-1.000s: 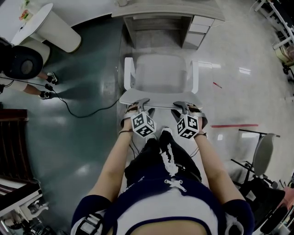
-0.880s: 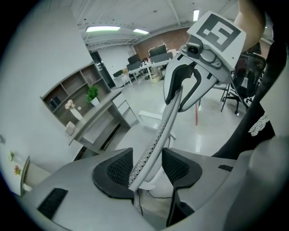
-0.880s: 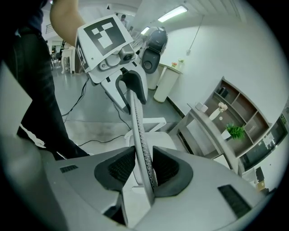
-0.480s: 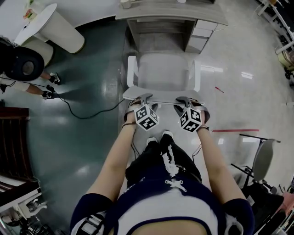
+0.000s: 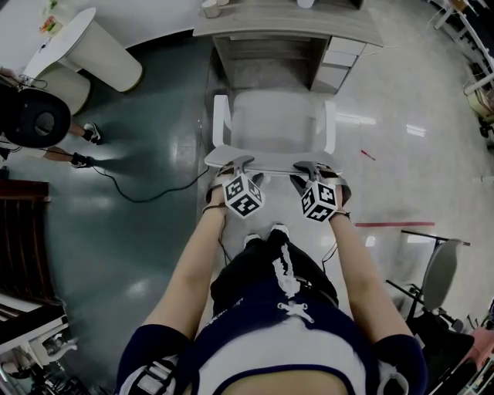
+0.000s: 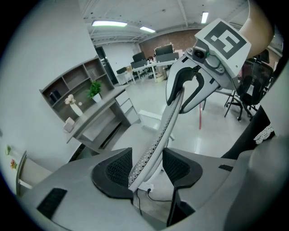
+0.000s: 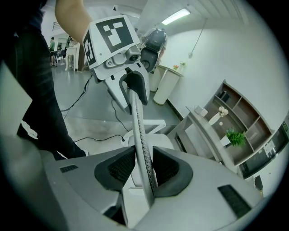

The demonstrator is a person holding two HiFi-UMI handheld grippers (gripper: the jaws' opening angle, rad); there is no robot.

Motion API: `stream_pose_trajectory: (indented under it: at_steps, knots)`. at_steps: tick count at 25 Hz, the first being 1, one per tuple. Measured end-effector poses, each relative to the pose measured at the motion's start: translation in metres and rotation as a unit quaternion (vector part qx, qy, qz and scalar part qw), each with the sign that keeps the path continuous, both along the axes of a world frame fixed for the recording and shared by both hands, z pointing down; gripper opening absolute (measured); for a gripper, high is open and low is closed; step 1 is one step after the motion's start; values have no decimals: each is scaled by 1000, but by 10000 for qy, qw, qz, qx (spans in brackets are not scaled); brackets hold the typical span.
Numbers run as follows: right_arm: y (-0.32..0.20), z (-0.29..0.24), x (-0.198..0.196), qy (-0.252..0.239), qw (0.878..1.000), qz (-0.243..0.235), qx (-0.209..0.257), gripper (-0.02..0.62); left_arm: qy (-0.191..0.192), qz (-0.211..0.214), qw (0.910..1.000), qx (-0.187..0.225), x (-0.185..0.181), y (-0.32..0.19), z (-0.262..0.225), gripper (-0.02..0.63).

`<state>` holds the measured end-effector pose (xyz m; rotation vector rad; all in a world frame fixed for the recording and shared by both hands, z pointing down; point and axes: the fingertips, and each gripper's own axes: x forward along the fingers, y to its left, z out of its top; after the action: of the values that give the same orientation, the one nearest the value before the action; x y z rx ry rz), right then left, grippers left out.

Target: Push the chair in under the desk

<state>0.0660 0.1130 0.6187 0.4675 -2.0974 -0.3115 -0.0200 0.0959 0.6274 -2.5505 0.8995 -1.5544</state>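
A white chair [image 5: 274,123] with armrests faces the grey desk [image 5: 285,19], its seat front near the desk opening. The top edge of its backrest [image 5: 270,160] runs across just ahead of both grippers. My left gripper [image 5: 235,163] is shut on the backrest's left part; in the left gripper view the mesh backrest [image 6: 162,131] runs up between the pads of that gripper [image 6: 144,169]. My right gripper [image 5: 309,166] is shut on the right part; the backrest edge [image 7: 139,131] sits pinched between the pads of that gripper [image 7: 144,169]. The desk [image 6: 97,110] shows beyond.
A drawer unit [image 5: 336,58] stands under the desk's right side. A black cable [image 5: 147,189] lies on the dark floor at left, near a standing person [image 5: 35,119] and a white round stand [image 5: 93,46]. Red tape [image 5: 394,224] and another chair [image 5: 436,262] are at right.
The chair has rolled a little toward the desk, and both grippers have gone with it, still clamped on the backrest.
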Motion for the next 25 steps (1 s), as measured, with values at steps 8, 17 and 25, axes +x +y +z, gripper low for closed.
stream_pose_trajectory:
  at_steps: [8,17,25]
  knots:
    - [-11,-3,6,-33,9998,-157,110,100,87,-102,9998,118,6,-11,-3,216]
    - [-37,-5,17,-39,9995,-223,238,100,219,-153,9996,95,16,-37,-7,222]
    - [-63,-5,16,-53,9985,-334,442,100,251,-217,9994,13,16,-62,-7,225]
